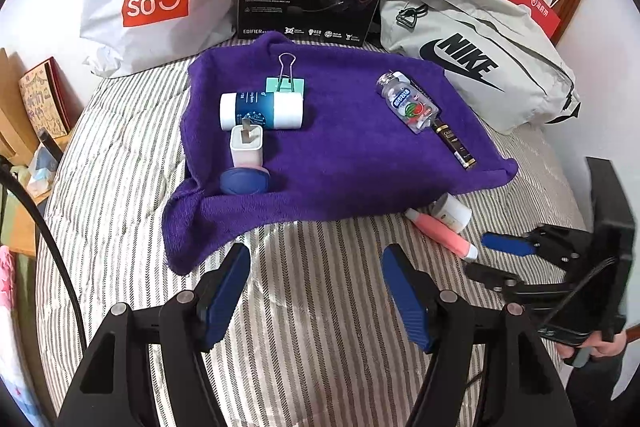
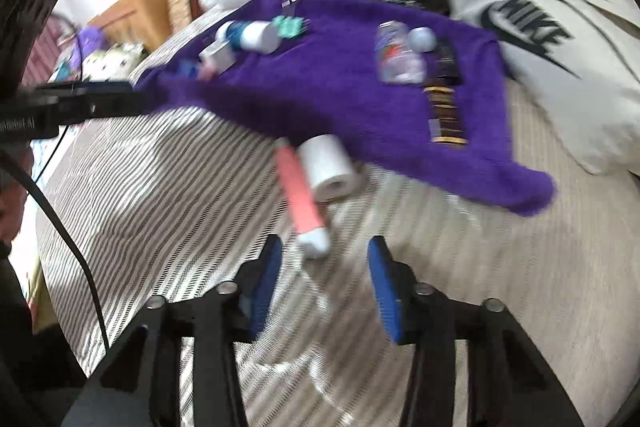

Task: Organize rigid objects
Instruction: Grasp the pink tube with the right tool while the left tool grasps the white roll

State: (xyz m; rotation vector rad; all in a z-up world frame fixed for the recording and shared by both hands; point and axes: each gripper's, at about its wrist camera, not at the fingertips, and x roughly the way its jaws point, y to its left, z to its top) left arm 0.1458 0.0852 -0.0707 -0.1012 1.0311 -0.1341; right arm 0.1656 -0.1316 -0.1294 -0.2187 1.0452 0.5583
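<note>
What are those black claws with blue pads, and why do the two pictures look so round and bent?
No robot here: a person holds two hand-held grippers, each carrying a wide-angle camera looking along its fingers, hence the curved view. One picture is from the left gripper, the other from the right gripper. Both are open and hold nothing. On the striped bedcover lies a purple towel with a binder clip, a blue-and-white bottle, a white charger plug, a clear candy bottle and a dark slim box. Off the towel, in front of the right gripper, lie a pink tube and a white roll.
</note>
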